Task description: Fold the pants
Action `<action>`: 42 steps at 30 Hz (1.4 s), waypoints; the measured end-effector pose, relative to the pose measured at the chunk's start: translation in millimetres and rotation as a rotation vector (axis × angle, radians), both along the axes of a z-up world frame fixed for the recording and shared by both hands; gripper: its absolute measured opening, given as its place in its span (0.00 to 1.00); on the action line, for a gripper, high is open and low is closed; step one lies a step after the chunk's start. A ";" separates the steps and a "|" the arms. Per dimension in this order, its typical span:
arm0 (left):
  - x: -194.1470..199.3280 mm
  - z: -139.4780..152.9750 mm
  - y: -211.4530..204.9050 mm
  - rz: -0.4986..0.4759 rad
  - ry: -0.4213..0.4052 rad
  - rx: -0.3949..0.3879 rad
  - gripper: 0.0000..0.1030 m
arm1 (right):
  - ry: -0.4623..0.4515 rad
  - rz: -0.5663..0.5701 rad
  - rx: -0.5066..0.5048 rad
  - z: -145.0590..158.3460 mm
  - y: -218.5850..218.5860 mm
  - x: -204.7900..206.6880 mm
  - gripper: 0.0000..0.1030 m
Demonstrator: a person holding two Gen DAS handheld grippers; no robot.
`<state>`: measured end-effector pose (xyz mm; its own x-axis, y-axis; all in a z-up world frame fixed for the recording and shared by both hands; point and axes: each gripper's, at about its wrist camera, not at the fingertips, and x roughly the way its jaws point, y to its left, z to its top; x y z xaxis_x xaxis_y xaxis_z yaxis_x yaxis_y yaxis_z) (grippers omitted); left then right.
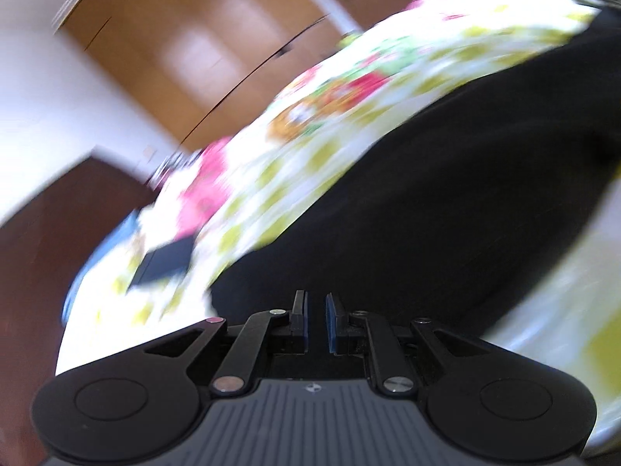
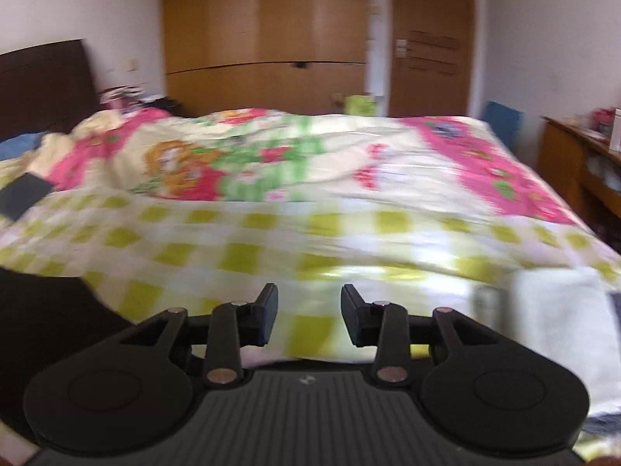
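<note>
Bedroom, wardrobe behind; black pants (image 1: 446, 194) are seen spread on the checked bed cover (image 2: 310, 233), long axis running away up-right from the left gripper (image 1: 316, 322), jaws narrowly parted, nothing visibly clamped. From the right gripper (image 2: 309, 318), jaws apart and empty, pants lie off left. Left hand is judged nearer.

The left wrist view is smeared with motion blur; the pants (image 1: 446, 178) show only as a featureless black mass cut off at the right edge. In the right wrist view the quilt (image 2: 310, 202) is blurred, and items on the shelf (image 2: 582, 143) are too small to tell.
</note>
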<state>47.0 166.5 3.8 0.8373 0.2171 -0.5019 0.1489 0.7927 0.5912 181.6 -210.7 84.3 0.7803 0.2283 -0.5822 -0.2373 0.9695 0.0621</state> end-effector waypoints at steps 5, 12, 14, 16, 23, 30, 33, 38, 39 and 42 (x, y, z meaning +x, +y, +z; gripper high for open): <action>20.5 -9.1 72.0 0.199 0.012 -0.169 0.32 | 0.133 0.484 0.064 -48.4 177.1 84.1 0.45; 15.9 -22.1 110.4 0.229 0.085 -0.488 0.57 | 0.274 0.912 -0.003 -93.8 367.4 135.9 0.53; 19.6 -21.1 121.6 0.233 0.069 -0.584 0.58 | 0.296 0.960 -0.023 -104.0 390.8 137.8 0.54; 21.7 -21.2 138.2 0.254 0.027 -0.657 0.58 | 0.313 1.001 -0.059 -111.8 402.2 136.5 0.60; 34.1 -28.7 143.9 0.202 0.017 -0.600 0.51 | 0.321 0.976 -0.167 -104.6 408.0 119.7 0.09; 39.8 -4.1 162.2 0.146 -0.037 -0.579 0.38 | 0.269 0.847 -0.053 -66.4 409.8 135.6 0.03; 42.6 -0.4 170.7 0.166 -0.061 -0.528 0.37 | 0.270 0.837 -0.047 -74.5 436.8 135.6 0.03; 54.1 -40.7 181.2 0.238 -0.016 -0.365 0.37 | 0.262 0.819 -0.131 -119.2 496.8 117.1 0.04; 54.3 -42.3 181.9 0.254 -0.019 -0.337 0.37 | 0.241 0.801 -0.110 -118.4 503.0 113.4 0.04; 47.6 -34.1 193.4 0.328 -0.030 -0.319 0.37 | 0.224 0.780 -0.030 -109.5 507.7 99.3 0.07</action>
<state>94.7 359.9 -30.3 0.7653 0.3115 -0.5633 -0.1533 0.9381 0.3105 281.0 297.0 -25.2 0.2669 0.6399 -0.7207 -0.8305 0.5320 0.1648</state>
